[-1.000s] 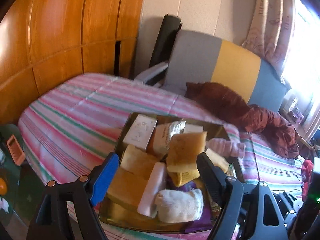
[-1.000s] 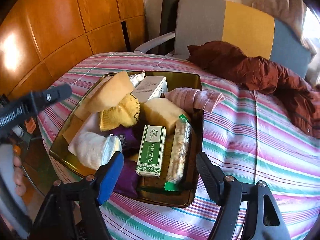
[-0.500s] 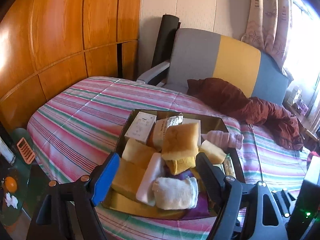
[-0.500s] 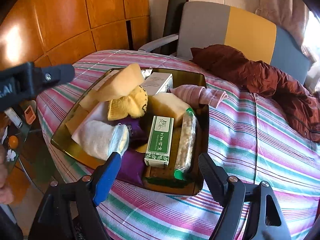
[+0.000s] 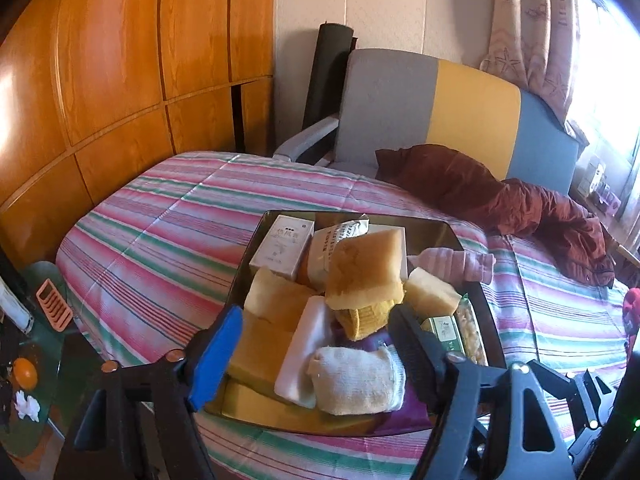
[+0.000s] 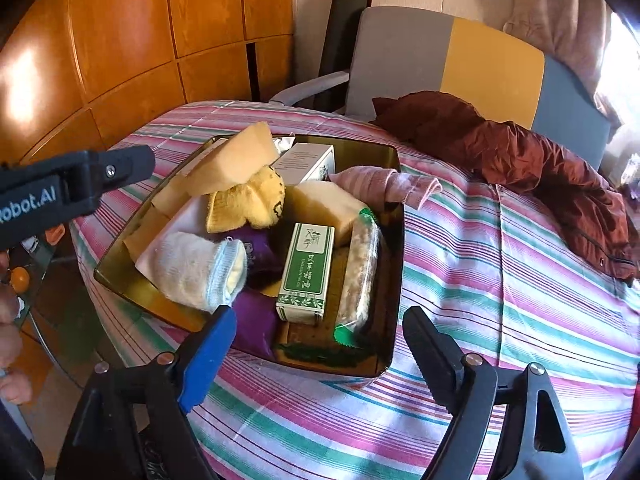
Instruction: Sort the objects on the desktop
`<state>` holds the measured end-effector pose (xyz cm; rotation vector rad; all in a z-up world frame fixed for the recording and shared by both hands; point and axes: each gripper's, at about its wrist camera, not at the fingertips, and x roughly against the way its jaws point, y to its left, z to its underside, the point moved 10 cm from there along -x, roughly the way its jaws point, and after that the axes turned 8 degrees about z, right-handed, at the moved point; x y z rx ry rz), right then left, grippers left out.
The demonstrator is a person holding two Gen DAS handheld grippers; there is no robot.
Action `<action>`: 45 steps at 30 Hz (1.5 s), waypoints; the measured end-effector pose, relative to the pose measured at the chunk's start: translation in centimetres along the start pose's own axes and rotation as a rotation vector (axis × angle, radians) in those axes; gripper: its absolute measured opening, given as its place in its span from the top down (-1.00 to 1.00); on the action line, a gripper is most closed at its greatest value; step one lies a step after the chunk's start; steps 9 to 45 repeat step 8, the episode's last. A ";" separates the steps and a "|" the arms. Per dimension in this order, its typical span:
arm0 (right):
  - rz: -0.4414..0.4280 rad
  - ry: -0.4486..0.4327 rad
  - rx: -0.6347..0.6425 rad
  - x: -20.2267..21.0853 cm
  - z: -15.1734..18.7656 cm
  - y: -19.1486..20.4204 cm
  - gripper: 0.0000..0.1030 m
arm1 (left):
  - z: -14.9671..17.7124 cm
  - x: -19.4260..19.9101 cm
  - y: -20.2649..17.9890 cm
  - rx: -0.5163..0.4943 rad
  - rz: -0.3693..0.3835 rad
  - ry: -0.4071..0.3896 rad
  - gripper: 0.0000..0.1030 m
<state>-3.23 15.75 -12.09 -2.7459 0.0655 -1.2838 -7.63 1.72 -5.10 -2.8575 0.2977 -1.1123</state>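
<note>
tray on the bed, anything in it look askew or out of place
Yes. The pink sock droops over the tray rim onto the striped bedspread, and a yellow sponge sits tilted atop the heap rather than flat.

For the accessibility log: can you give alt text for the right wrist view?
A dark tray on a striped cloth is piled with sponges, socks and a green box. The right gripper hovers before it, opening, nothing between its fingers.

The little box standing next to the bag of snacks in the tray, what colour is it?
The box is green and white, clearest in the right wrist view.
</note>
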 end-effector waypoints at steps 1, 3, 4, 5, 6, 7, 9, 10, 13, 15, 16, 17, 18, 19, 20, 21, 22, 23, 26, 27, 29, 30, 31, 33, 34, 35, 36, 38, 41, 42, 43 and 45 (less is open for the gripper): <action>0.001 0.002 -0.002 -0.1 0.1 -0.1 -0.67 | 0.0 0.0 0.0 -0.003 -0.006 -0.003 -0.36; 0.006 0.003 -0.007 -0.2 0.1 -0.3 -0.67 | 0.0 0.0 0.0 -0.012 -0.014 -0.009 -0.32; 0.009 0.002 -0.010 -0.2 0.2 -0.4 -0.67 | 0.0 0.0 0.1 -0.012 -0.018 -0.010 -0.29; 0.014 -0.003 -0.019 -0.1 0.2 -0.7 -0.67 | 0.0 0.0 0.1 -0.010 -0.017 -0.010 -0.29; 0.020 -0.011 -0.029 0.1 0.1 -1.0 -0.67 | 0.0 -0.1 0.1 -0.010 -0.013 -0.006 -0.29; 0.028 -0.021 -0.042 0.3 0.0 -1.5 -0.67 | 0.1 -0.2 0.2 -0.007 -0.010 -0.001 -0.29; 0.037 -0.031 -0.058 0.5 -0.1 -2.0 -0.67 | 0.1 -0.3 0.2 -0.006 -0.004 0.003 -0.29; 0.037 -0.031 -0.058 0.5 -0.1 -2.0 -0.67 | 0.1 -0.3 0.2 -0.006 -0.004 0.003 -0.29; 0.037 -0.031 -0.058 0.5 -0.1 -2.0 -0.67 | 0.1 -0.3 0.2 -0.006 -0.004 0.003 -0.29; 0.037 -0.031 -0.058 0.5 -0.1 -2.0 -0.67 | 0.1 -0.3 0.2 -0.006 -0.004 0.003 -0.29; 0.037 -0.031 -0.058 0.5 -0.1 -2.0 -0.67 | 0.1 -0.3 0.2 -0.006 -0.004 0.003 -0.29; 0.037 -0.031 -0.058 0.5 -0.1 -2.0 -0.67 | 0.1 -0.3 0.2 -0.006 -0.004 0.003 -0.29; 0.037 -0.031 -0.058 0.5 -0.1 -2.0 -0.67 | 0.1 -0.3 0.2 -0.006 -0.004 0.003 -0.29; 0.037 -0.031 -0.058 0.5 -0.1 -2.0 -0.67 | 0.1 -0.3 0.2 -0.006 -0.004 0.003 -0.29; 0.037 -0.031 -0.058 0.5 -0.1 -2.0 -0.67 | 0.1 -0.3 0.2 -0.006 -0.004 0.003 -0.29; 0.037 -0.031 -0.058 0.5 -0.1 -2.0 -0.67 | 0.1 -0.3 0.2 -0.006 -0.004 0.003 -0.29; 0.037 -0.031 -0.058 0.5 -0.1 -2.0 -0.67 | 0.1 -0.3 0.2 -0.006 -0.004 0.003 -0.29; 0.037 -0.031 -0.058 0.5 -0.1 -2.0 -0.67 | 0.1 -0.3 0.2 -0.006 -0.004 0.003 -0.29; 0.037 -0.031 -0.058 0.5 -0.1 -2.0 -0.67 | 0.1 -0.3 0.2 -0.006 -0.004 0.003 -0.29; 0.037 -0.031 -0.058 0.5 -0.1 -2.0 -0.67 | 0.1 -0.3 0.2 -0.006 -0.004 0.003 -0.29; 0.037 -0.031 -0.058 0.5 -0.1 -2.0 -0.67 | 0.1 -0.3 0.2 -0.006 -0.004 0.003 -0.29; 0.037 -0.031 -0.058 0.5 -0.1 -2.0 -0.67 | 0.1 -0.3 0.2 -0.006 -0.004 0.003 -0.29; 0.037 -0.031 -0.058 0.5 -0.1 -2.0 -0.67 | 0.1 -0.3 0.2 -0.006 -0.004 0.003 -0.29; 0.037 -0.031 -0.058 0.5 -0.1 -2.0 -0.67 | 0.1 -0.3 0.2 -0.006 -0.004 0.003 -0.29; 0.037 -0.031 -0.058 0.5 -0.1 -2.0 -0.67 | 0.1 -0.3 0.2 -0.006 -0.004 0.003 -0.29; 0.037 -0.031 -0.058 0.5 -0.1 -2.0 -0.67 | 0.1 -0.3 0.2 -0.006 -0.004 0.003 -0.29; 0.037 -0.031 -0.058 0.5 -0.1 -2.0 -0.67 | 0.1 -0.3 0.2 -0.006 -0.004 0.003 -0.29; 0.037 -0.031 -0.058 0.5 -0.1 -2.0 -0.67 | 0.1 -0.3 0.2 -0.006 -0.004 0.003 -0.29; 0.037 -0.031 -0.058 0.5 -0.1 -2.0 -0.67 | 0.1 -0.3 0.2 -0.006 -0.004 0.003 -0.29; 0.037 -0.031 -0.058 0.5 -0.1 -2.0 -0.67 | 0.1 -0.3 0.2 -0.006 -0.004 0.003 -0.29; 0.037 -0.031 -0.058 0.5 -0.1 -2.0 -0.67 | 0.1 -0.3 0.2 -0.006 -0.004 0.003 -0.29; 0.037 -0.031 -0.058 0.5 -0.1 -2.0 -0.67 | 0.1 -0.3 0.2 -0.006 -0.004 0.003 -0.29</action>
